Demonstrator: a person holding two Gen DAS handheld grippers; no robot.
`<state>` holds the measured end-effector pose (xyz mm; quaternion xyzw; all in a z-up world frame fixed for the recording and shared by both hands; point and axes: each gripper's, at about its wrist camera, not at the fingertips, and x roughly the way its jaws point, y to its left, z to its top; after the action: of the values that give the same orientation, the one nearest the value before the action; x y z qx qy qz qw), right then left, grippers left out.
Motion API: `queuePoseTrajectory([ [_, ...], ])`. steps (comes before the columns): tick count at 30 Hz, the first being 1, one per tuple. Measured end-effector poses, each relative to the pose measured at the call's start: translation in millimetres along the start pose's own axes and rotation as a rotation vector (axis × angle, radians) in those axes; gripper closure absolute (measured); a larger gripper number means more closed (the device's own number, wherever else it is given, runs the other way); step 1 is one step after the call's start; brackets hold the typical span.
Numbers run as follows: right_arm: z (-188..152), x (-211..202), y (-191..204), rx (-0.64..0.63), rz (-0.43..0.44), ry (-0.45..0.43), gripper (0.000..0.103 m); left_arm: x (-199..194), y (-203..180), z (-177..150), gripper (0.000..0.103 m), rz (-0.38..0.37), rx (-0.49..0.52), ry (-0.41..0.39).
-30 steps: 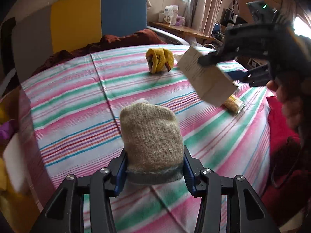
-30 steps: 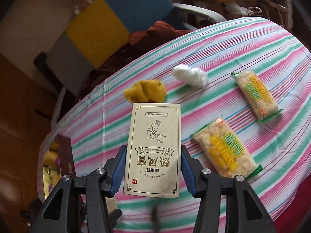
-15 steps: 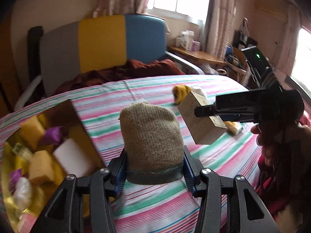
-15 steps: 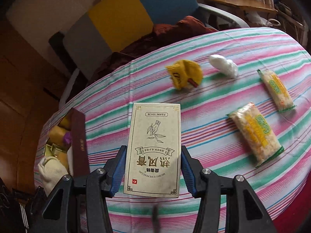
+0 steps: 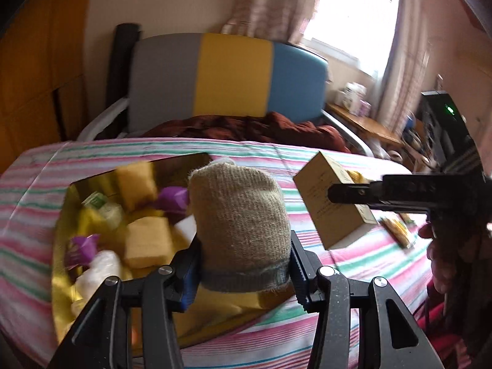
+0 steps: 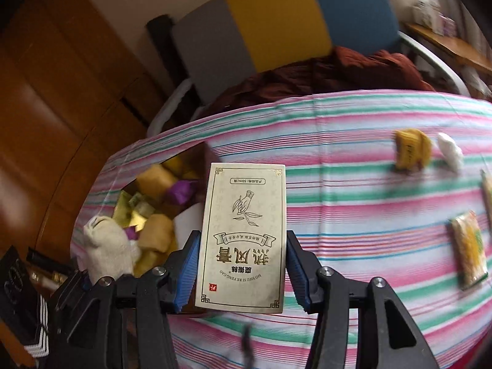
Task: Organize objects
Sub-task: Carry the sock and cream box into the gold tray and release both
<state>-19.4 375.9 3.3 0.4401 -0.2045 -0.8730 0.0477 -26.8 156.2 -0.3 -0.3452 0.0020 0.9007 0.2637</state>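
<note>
The left claw [image 5: 244,264] is clamped on a rolled tan knit sock [image 5: 241,224] and the right claw [image 6: 241,272] on a flat cream paper box [image 6: 244,240], both over the full gold tray [image 5: 61,246], so they might bump or spill out.

Grey-yellow-blue chair [image 5: 227,77], maroon cloth [image 5: 246,127], perhaps a blanket

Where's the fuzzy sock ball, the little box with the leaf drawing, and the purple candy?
sock ball [image 5: 240,215], left wrist view, middle of its knit side.
little box [image 6: 244,236], right wrist view, centre of its printed face.
purple candy [image 5: 172,199], left wrist view, its wrapper.
</note>
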Motion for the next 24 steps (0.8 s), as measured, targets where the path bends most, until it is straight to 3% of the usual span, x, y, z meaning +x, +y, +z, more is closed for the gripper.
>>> queuePoseTrajectory([
  [8, 9, 33, 54, -0.129, 0.016, 0.042, 0.05, -12, 72, -16, 0.053, 0.125, -0.138, -0.003],
  [16, 42, 75, 96, -0.202, -0.011, 0.039, 0.05, -4, 85, -20, 0.051, 0.125, -0.175, 0.023],
  [17, 47, 77, 99, -0.201, -0.011, 0.032, 0.05, -4, 84, -19, 0.049, 0.12, -0.168, 0.015],
  [19, 52, 79, 105, -0.205, -0.035, 0.02, 0.049, -4, 82, -19, 0.026, 0.125, -0.162, 0.013],
  [24, 37, 79, 110, -0.234, -0.038, 0.042, 0.049, -6, 89, -21, 0.022, 0.15, -0.182, 0.012],
])
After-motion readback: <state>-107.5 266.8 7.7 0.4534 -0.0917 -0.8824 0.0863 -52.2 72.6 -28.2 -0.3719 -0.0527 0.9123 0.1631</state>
